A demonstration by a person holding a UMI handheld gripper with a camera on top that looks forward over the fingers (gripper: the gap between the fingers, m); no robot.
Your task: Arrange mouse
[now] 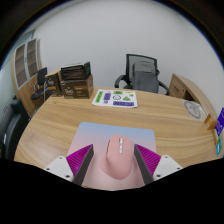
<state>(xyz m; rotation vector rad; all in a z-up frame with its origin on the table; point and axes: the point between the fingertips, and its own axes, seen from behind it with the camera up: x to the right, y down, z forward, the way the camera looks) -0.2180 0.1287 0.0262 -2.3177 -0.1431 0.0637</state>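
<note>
At the bottom middle of the frame, the claw [112, 166] is being held partly open, with its two pink pads at either side of one pink mouse [114, 160]. The mouse is being kept between the fingers; whether both pads are pressing on it cannot be told. Under it, one pale mouse mat [97, 133] is lying on the wooden table [60, 125].

If the mouse is being squeezed too lightly, it might slip and be dropped off the mat. If it is being pushed crooked, it might be left sitting sideways.

Farther up, one green and white sheet [114, 97] is lying on the table. One black chair [143, 72] is standing behind it.
</note>
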